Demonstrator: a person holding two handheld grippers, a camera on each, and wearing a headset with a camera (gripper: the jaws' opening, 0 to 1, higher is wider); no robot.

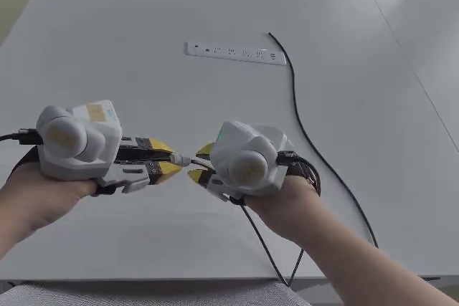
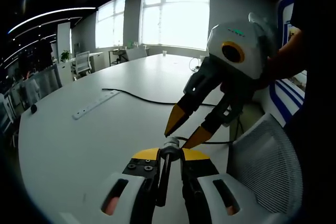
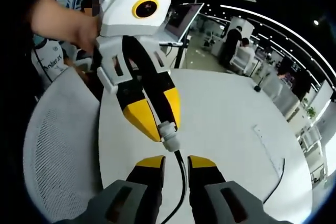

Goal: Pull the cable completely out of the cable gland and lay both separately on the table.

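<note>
In the head view the person holds both tools low over the white table (image 1: 143, 34), their jaws pointing at each other. The left gripper (image 1: 172, 160) is clamped on the small pale cable gland (image 1: 181, 159). The right gripper (image 1: 201, 164) faces it from just beside. The thin black cable (image 1: 258, 238) trails down under the right hand toward the table's near edge. A white power strip (image 1: 237, 53) with its own dark cord lies well apart, farther back. In the left gripper view the gland (image 2: 169, 147) sits pinched between that gripper's yellow tips. The cable (image 2: 210, 141) leaves it toward the right gripper (image 2: 179, 137), whose jaws stand somewhat apart. In the right gripper view its own jaws (image 3: 176, 162) show a narrow gap. The cable (image 3: 181, 182) runs through that gap without being squeezed, up into the gland (image 3: 170, 141) held by the left gripper (image 3: 166, 129). As a judgement, the task is at its start: the cable is not yet out of the gland, and neither part lies on the table. The right gripper probably has to close on the cable before the two can be drawn apart and set down separately.
</note>
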